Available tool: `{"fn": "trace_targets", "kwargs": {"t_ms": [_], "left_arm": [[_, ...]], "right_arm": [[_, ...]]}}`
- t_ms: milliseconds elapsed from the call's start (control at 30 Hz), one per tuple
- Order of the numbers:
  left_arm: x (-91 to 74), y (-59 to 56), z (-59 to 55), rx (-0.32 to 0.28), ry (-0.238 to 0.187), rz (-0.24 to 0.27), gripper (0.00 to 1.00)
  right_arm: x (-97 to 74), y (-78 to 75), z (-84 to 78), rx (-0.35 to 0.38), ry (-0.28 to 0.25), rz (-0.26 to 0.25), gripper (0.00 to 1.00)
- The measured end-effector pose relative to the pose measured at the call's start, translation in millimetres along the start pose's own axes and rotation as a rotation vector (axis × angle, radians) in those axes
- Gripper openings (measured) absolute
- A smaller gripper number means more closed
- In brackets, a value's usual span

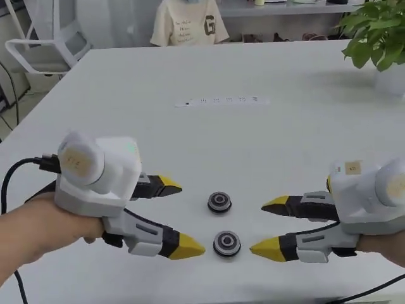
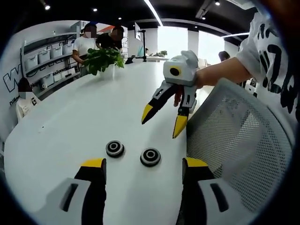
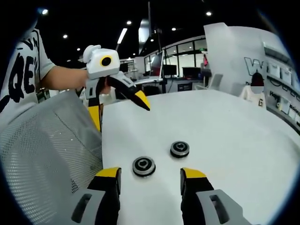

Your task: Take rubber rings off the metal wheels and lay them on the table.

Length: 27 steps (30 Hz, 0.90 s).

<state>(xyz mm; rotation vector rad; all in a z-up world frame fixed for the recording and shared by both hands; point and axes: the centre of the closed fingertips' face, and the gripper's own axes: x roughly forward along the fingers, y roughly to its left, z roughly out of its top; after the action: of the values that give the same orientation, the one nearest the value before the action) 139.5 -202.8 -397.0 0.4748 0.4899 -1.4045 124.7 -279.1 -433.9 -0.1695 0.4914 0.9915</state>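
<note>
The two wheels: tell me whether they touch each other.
Apart. The head view shows a strip of bare table between the near wheel and the far wheel.

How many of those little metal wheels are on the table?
2. The near wheel lies between the left hand-held gripper and the right hand-held gripper; the far wheel sits just beyond it on the table. None looks hidden.

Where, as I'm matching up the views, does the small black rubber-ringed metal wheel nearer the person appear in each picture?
Head view: nearer black-ringed metal wheel, bottom centre.
Left gripper view: nearer wheel, lower centre, the right one of two.
Right gripper view: nearer wheel, lower centre, the left one.
Shared landmark: the second wheel close beside it, not touching.
</note>
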Motion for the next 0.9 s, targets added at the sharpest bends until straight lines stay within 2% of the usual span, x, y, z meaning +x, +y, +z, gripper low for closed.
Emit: {"fn": "trace_targets", "kwargs": {"t_ms": [333,500,900], "left_arm": [[18.3,-7.0,-8.0,-0.002,0.027,-0.054,0.53],[26.8,-11.8,-14.5,-0.005,0.056,-0.084,0.47],[43.5,-14.9,-19.0,-0.036,0.079,-0.124,0.35]], "right_arm": [[9.1,2.8,-10.2,0.012,0.024,0.031,0.4],[12.5,3.7,-13.0,0.035,0.026,0.043,0.39],[20.0,5.8,-15.8,0.058,0.027,0.059,0.37]]}}
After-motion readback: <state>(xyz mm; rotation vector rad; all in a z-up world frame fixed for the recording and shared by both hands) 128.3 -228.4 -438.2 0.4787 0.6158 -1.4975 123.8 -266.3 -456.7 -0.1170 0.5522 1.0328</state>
